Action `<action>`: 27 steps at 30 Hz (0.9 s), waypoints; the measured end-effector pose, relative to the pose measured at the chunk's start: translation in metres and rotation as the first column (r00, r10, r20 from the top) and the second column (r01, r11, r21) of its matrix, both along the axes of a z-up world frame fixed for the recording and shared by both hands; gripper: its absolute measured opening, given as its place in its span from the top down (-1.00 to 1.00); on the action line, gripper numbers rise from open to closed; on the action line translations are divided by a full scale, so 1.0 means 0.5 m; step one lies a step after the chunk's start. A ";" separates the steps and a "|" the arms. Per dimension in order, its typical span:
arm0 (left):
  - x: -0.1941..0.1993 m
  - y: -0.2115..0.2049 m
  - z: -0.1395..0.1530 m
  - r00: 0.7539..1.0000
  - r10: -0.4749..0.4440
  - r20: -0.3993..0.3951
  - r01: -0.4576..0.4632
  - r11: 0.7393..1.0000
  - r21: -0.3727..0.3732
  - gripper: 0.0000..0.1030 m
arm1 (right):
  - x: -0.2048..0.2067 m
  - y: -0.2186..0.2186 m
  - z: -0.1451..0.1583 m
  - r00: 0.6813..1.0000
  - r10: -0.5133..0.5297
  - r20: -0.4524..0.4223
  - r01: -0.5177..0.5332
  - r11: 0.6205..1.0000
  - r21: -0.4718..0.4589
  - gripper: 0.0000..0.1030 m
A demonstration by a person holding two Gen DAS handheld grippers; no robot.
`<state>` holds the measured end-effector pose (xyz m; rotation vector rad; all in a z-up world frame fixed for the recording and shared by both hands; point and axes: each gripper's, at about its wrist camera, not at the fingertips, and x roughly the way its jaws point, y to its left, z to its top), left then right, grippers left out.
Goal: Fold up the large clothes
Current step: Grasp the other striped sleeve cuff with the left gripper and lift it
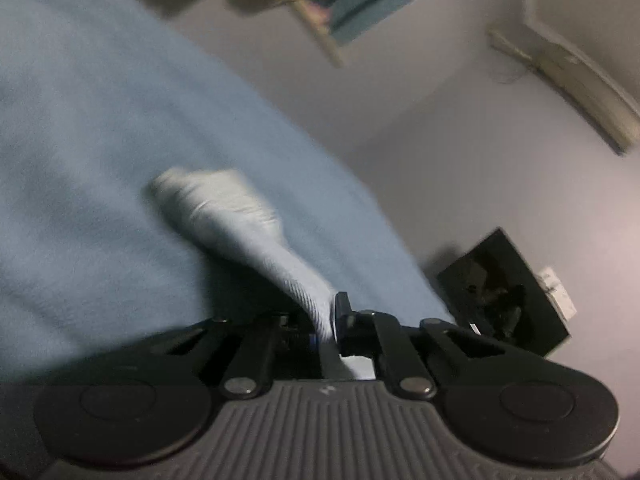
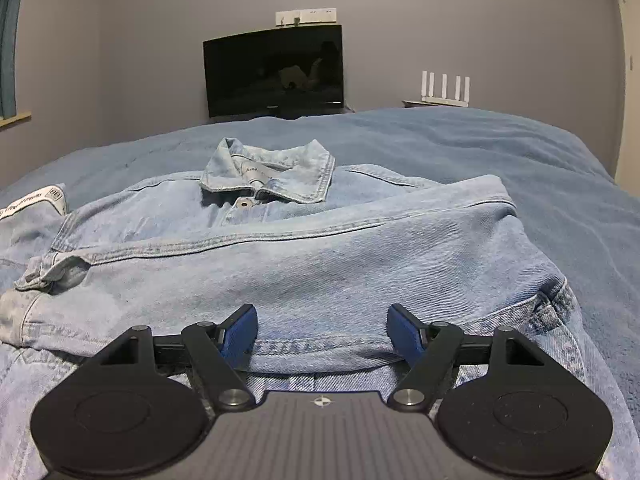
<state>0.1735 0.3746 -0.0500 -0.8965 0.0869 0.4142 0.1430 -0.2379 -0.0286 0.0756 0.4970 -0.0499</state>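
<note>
With the denim jacket (image 2: 304, 248) spread collar-up on the bed (image 2: 520, 152), the left gripper (image 1: 333, 316) was clamped on a bunched strip of its cloth, apparently to fold it, while the right gripper (image 2: 322, 330) hovered apart over the near hem.

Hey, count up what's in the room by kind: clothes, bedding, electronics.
Clothes: 1, the denim jacket
Bedding: 1, the blue blanket
Electronics: 2, the television and the router
Total: 4
</note>
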 end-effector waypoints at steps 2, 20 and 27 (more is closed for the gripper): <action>0.008 -0.037 0.050 0.998 -0.051 0.029 0.048 0.994 0.094 0.97 | -0.001 0.004 0.006 1.000 -0.006 0.005 0.006 1.000 -0.014 -0.44; 0.036 -0.688 0.128 0.500 -0.860 -0.098 0.829 0.443 0.340 0.98 | -0.017 -0.016 0.034 0.993 -0.097 0.072 0.095 0.995 0.039 -0.42; 0.022 -0.714 0.091 0.466 -0.840 -0.278 0.880 0.410 0.238 -0.43 | -0.021 -0.069 0.028 0.984 -0.171 0.046 0.159 0.968 0.193 -0.42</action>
